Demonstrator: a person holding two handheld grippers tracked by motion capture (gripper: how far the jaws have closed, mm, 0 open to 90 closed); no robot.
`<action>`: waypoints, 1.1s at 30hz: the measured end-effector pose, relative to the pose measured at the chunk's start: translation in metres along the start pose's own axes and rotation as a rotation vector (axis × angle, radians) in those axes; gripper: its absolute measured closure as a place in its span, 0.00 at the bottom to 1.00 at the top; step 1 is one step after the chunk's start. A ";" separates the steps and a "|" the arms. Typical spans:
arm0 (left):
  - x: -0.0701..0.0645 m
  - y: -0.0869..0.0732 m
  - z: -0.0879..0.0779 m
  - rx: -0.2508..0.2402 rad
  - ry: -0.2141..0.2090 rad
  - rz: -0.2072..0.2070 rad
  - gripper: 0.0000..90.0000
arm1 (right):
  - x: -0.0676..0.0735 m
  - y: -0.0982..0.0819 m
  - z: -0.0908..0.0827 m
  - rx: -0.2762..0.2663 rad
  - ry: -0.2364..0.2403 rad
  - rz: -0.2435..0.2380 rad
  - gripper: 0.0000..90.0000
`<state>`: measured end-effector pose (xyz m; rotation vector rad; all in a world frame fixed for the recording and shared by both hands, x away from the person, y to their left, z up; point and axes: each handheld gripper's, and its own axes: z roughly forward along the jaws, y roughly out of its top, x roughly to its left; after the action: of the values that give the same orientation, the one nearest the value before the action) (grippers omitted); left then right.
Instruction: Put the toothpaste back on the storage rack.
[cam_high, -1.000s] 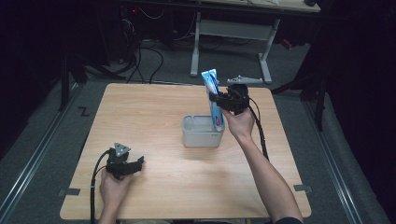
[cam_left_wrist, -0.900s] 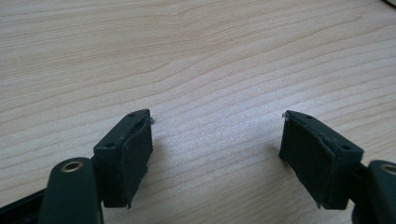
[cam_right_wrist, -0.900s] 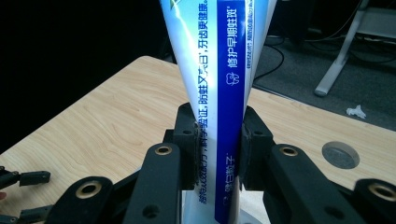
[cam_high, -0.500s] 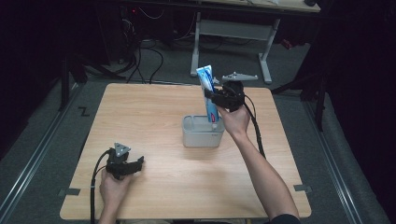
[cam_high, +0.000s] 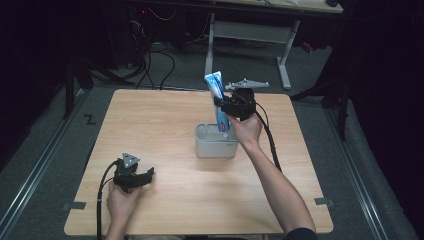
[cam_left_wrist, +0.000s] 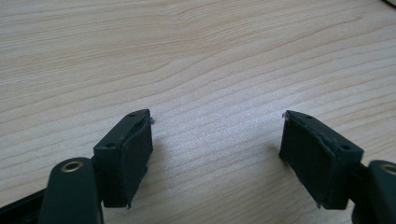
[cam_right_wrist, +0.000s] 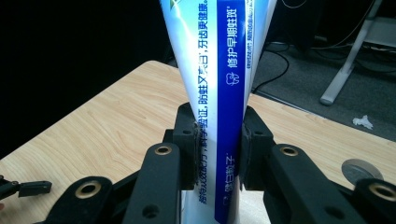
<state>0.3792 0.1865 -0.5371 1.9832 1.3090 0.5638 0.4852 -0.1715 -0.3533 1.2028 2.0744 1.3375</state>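
Toothpaste tube (cam_high: 218, 102), long axis near upright, clamped by the right gripper (cam_high: 226, 106) above the grey holder (cam_high: 215, 146); left gripper (cam_high: 148, 175) open, well apart.

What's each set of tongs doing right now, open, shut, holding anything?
Left tongs: open, nothing between them, resting low on the table.
Right tongs: shut on the toothpaste tube, held upright above the grey holder.
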 end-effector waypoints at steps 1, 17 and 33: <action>0.000 0.000 0.000 0.000 0.000 0.000 0.28 | 0.000 -0.001 0.002 0.001 -0.003 -0.003 0.81; 0.000 0.000 0.000 0.000 0.000 0.000 0.29 | -0.003 -0.012 0.010 0.020 -0.012 0.009 0.81; 0.000 0.000 0.000 0.001 0.000 0.001 0.29 | -0.002 -0.020 0.014 0.045 -0.006 -0.001 0.81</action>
<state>0.3793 0.1866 -0.5371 1.9840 1.3091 0.5641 0.4869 -0.1693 -0.3775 1.2226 2.1112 1.2908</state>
